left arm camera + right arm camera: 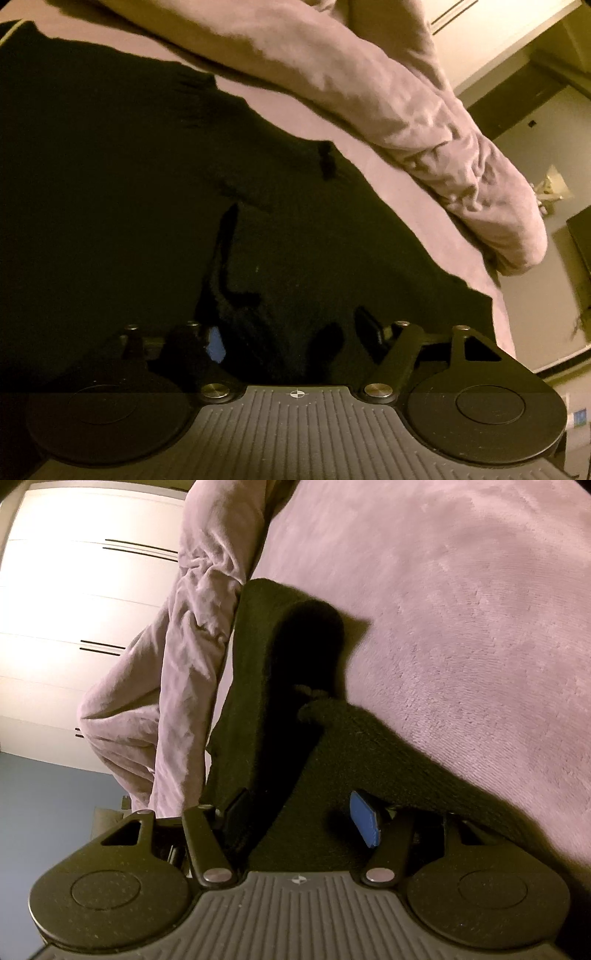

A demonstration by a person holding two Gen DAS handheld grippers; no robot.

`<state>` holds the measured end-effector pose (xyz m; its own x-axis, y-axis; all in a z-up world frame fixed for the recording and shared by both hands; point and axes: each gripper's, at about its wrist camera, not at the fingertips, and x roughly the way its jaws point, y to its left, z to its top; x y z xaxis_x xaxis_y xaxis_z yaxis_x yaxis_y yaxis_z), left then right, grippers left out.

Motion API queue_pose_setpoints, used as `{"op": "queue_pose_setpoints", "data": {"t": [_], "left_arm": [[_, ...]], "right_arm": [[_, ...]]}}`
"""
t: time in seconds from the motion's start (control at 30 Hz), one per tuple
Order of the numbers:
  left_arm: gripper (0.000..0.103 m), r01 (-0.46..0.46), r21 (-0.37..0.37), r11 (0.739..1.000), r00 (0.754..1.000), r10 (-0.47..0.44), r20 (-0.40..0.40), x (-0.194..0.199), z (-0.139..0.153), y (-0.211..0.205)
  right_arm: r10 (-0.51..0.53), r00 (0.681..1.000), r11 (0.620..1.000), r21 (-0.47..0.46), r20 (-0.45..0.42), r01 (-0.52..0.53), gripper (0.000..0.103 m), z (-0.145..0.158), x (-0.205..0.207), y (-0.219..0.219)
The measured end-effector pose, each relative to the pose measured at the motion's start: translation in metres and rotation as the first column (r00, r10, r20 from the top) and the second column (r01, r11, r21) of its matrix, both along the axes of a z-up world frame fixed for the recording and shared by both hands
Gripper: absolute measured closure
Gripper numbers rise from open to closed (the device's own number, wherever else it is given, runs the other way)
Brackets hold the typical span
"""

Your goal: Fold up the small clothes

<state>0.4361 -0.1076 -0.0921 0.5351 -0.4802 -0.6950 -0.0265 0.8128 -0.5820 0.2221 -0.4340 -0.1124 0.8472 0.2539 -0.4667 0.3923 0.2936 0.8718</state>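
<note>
A black knitted garment (110, 166) lies spread on a pink bed cover (406, 206) and fills the left and middle of the left wrist view. My left gripper (291, 336) hovers low over it, jaws apart, with dark folds of the cloth beneath and between them. A blue pad (216, 345) shows on its left finger. In the right wrist view a narrower part of the black garment (280, 635) runs away from my right gripper (301, 818). That gripper's jaws also stand apart with cloth lying between them, and its blue pad (365, 823) is bare.
A bunched pink duvet (369, 74) lies along the far side of the garment, and the duvet (192, 646) hangs over the bed's edge at left. Beyond it stand a white wardrobe (74, 590) and blue floor (44, 794). The plush bed cover (461, 609) stretches right.
</note>
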Motion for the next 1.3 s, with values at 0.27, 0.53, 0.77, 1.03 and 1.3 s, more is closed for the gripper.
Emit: {"op": "queue_pose_setpoints", "data": {"t": [0.27, 0.53, 0.77, 1.03, 1.3], "left_arm": [[0.089, -0.015, -0.057, 0.998, 1.000, 0.016, 0.027, 0.009, 0.022, 0.007], [0.089, -0.072, -0.105, 0.992, 0.990, 0.084, 0.116, 0.015, 0.062, 0.036], [0.089, -0.076, -0.072, 0.995, 0.979, 0.088, 0.181, 0.009, 0.076, 0.057], [0.087, -0.084, 0.046, 0.995, 0.993, 0.079, 0.089, 0.009, 0.042, 0.073], [0.086, -0.075, 0.065, 0.995, 0.997, 0.076, -0.008, 0.014, 0.008, 0.077]], "right_arm": [[-0.051, 0.999, 0.998, 0.022, 0.004, 0.051, 0.048, 0.004, 0.007, -0.002], [-0.001, 0.999, 0.988, -0.151, -0.037, -0.005, 0.065, 0.018, 0.053, 0.005], [-0.048, 0.998, 0.942, -0.333, -0.030, 0.035, 0.069, 0.031, 0.081, -0.002], [-0.071, 0.997, 0.955, -0.288, -0.019, 0.063, 0.074, 0.025, 0.062, -0.019], [-0.031, 0.997, 0.979, -0.200, 0.066, 0.044, 0.029, 0.028, 0.058, -0.016]]}}
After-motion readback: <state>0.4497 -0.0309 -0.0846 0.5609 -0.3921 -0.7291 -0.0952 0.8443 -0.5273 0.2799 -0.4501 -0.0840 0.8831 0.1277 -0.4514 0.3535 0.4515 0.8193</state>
